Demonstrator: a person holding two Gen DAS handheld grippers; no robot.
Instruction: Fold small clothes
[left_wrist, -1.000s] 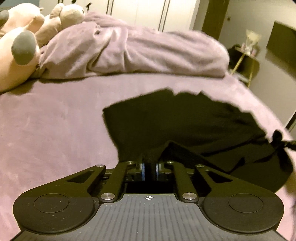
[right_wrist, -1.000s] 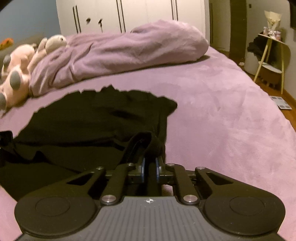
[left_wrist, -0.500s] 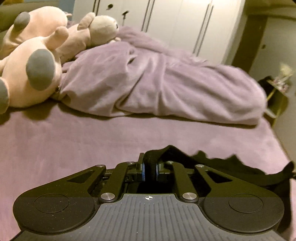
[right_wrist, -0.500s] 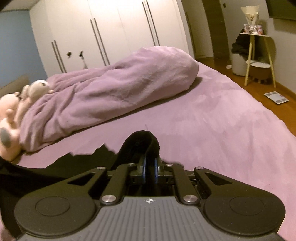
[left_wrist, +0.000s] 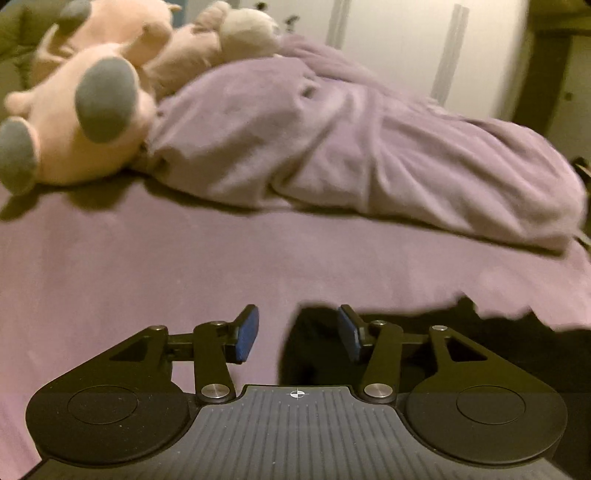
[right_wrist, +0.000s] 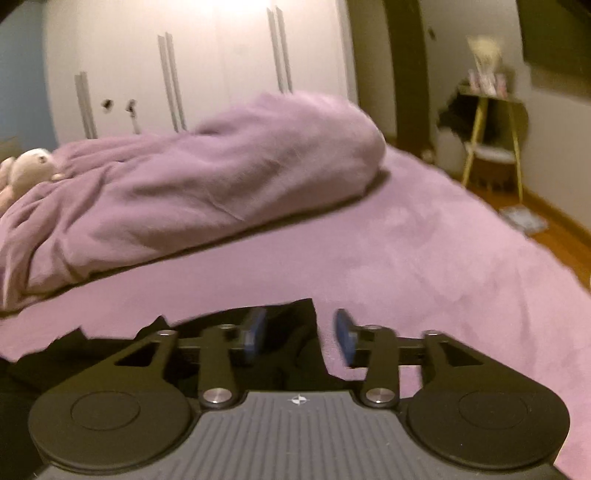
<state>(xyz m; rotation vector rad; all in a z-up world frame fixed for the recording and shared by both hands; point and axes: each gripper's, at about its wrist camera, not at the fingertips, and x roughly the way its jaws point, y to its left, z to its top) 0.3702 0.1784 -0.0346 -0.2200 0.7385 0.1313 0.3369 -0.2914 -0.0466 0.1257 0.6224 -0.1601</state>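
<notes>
We see the left gripper (left_wrist: 297, 334) low over the bed (left_wrist: 147, 266), its jaws spread wide with nothing between the blue pads (left_wrist: 246, 334). The black garment (left_wrist: 461, 332) lies flat on the purple bed cover. In the left wrist view its near corner sits under the right-hand pad, and the cloth runs from there toward the right edge of the frame. Its far edge is ragged in outline and blurred.

We see the right gripper (right_wrist: 299, 334) in the same condition: jaws apart, pads (right_wrist: 341, 332) clear of the fabric, gripping nothing. In the right wrist view the black garment (right_wrist: 110, 347) fills the lower left, with one corner reaching up between the two fingers. The cloth extends from that corner toward the left edge of the frame.

Taken together, the two views place the garment between the grippers, with its long axis running side to side across the bed, from one gripper to the other. We cannot tell which end is the waist or neck; the fabric is too dark to show seams.

Beyond the garment, a bunched purple blanket (left_wrist: 369, 147) lies across the bed. Pink plush toys (left_wrist: 92, 96) rest against its left end. White wardrobe doors (right_wrist: 221, 66) stand behind the bed, and a small side table (right_wrist: 491, 140) stands at the right.
</notes>
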